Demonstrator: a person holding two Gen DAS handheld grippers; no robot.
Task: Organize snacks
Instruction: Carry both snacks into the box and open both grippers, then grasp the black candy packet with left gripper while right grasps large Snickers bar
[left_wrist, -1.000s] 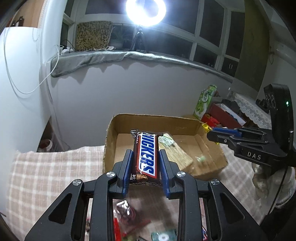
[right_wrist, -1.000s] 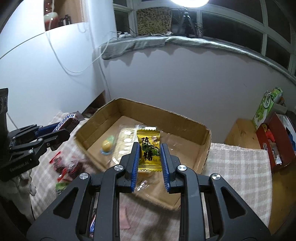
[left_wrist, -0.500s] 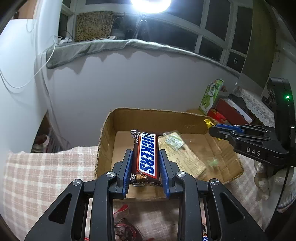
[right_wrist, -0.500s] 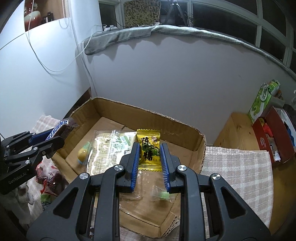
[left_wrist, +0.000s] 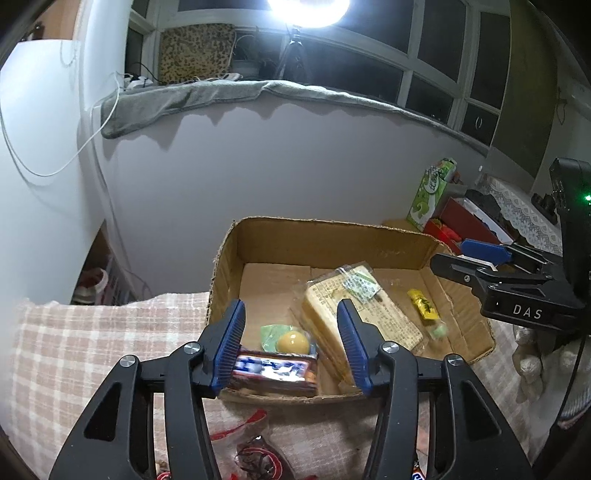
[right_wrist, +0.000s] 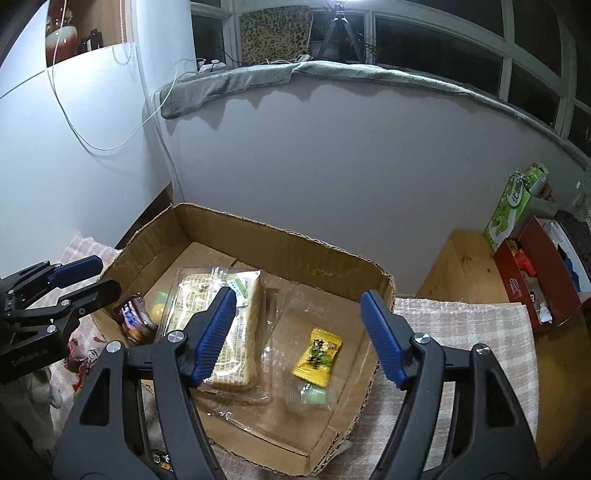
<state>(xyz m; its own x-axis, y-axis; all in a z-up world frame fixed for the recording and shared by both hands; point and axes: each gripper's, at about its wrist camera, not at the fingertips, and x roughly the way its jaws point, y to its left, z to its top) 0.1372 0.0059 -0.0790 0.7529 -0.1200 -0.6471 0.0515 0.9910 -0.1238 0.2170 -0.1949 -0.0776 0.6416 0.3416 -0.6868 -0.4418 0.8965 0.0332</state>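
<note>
Both bars have dropped since the earlier frames: the left claw (left_wrist: 291, 341), jaws just opened and now apart, hangs over the Snickers bar (left_wrist: 273, 371) lying blurred in the cardboard box (left_wrist: 332, 236) at its near-left corner, and the right claw (right_wrist: 299, 332), likewise just spread and empty, stands above the yellow candy packet (right_wrist: 317, 358) on the box floor. Only the right view shows the wooden surface (right_wrist: 465, 266) beside the box. Inside lie one cracker pack (left_wrist: 362, 306), one yellow ball sweet (left_wrist: 291, 341) and one small green sweet (right_wrist: 314, 397). Red wrappers (left_wrist: 255, 454) on the checked cloth (left_wrist: 92, 350) are cut off below.
</note>
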